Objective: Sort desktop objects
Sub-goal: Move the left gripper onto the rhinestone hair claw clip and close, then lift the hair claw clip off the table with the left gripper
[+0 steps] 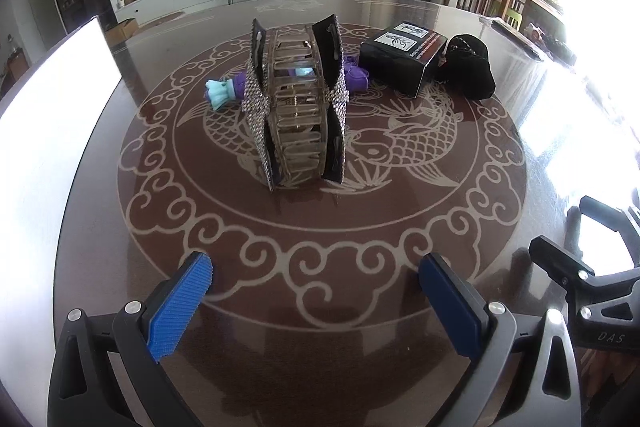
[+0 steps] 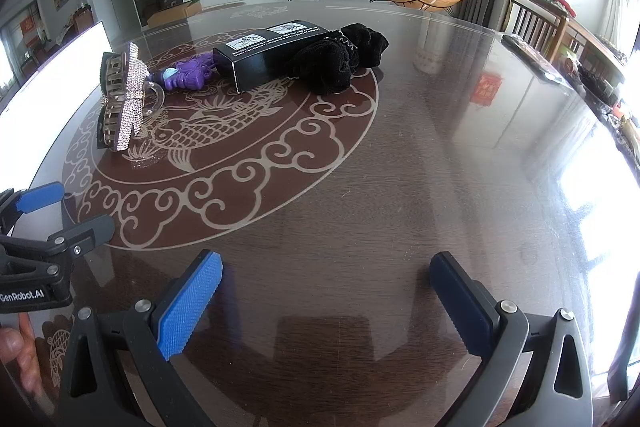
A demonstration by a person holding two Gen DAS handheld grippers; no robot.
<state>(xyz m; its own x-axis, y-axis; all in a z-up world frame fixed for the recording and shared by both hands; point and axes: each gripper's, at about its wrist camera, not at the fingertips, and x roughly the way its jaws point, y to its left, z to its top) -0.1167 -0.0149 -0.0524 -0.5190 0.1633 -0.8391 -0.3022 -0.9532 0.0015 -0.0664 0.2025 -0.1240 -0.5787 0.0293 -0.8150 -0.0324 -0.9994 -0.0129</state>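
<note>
left tongs (image 1: 316, 291): released, empty, low in frame
right tongs (image 2: 326, 291): released, empty
hair claw clip (image 1: 298, 103): rhinestoned, frame centre, on bench (image 1: 400, 247)
black box (image 1: 402, 57): upper right, touching black cloth (image 1: 468, 65)

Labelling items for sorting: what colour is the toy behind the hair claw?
Purple toy with a light-blue end, clearest in the right wrist view.
</note>
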